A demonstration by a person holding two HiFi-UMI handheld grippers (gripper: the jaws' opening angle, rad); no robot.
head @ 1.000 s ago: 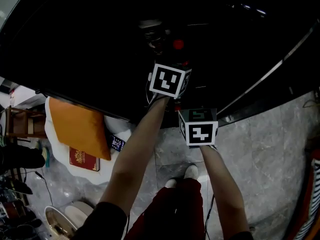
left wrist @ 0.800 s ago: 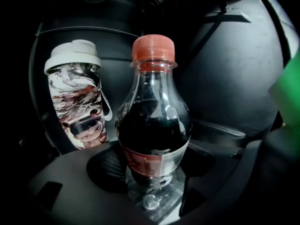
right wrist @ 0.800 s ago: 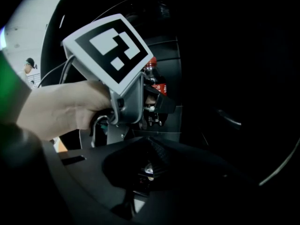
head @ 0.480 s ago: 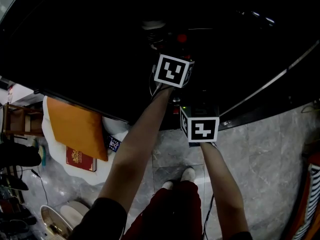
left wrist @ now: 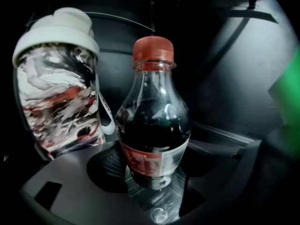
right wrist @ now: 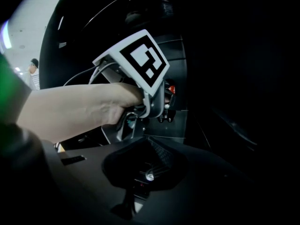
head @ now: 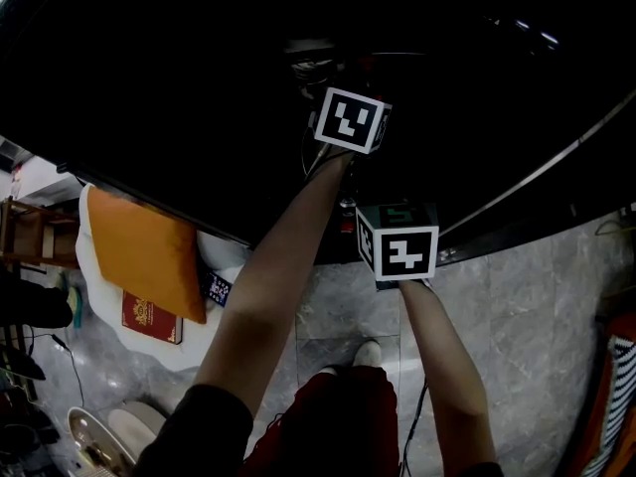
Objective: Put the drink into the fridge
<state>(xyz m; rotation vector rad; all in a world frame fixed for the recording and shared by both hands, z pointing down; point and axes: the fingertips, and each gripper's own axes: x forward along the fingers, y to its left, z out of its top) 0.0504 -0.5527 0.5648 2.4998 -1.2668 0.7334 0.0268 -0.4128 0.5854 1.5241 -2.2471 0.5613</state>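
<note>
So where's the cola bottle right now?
In the left gripper view the cola bottle stands upright between the jaws of the left gripper, with a marbled tumbler close on its left, in a dark space.

Bottle (left wrist: 153, 121): red cap, dark drink, red-white label. Tumbler (left wrist: 58, 88): white lid, marbled black-white-red. Cushion (head: 139, 251): orange.

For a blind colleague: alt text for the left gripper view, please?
A red-capped cola bottle is held upright in the jaws of the left gripper; a marbled tumbler with a white lid stands to its left, against darkness.
</note>
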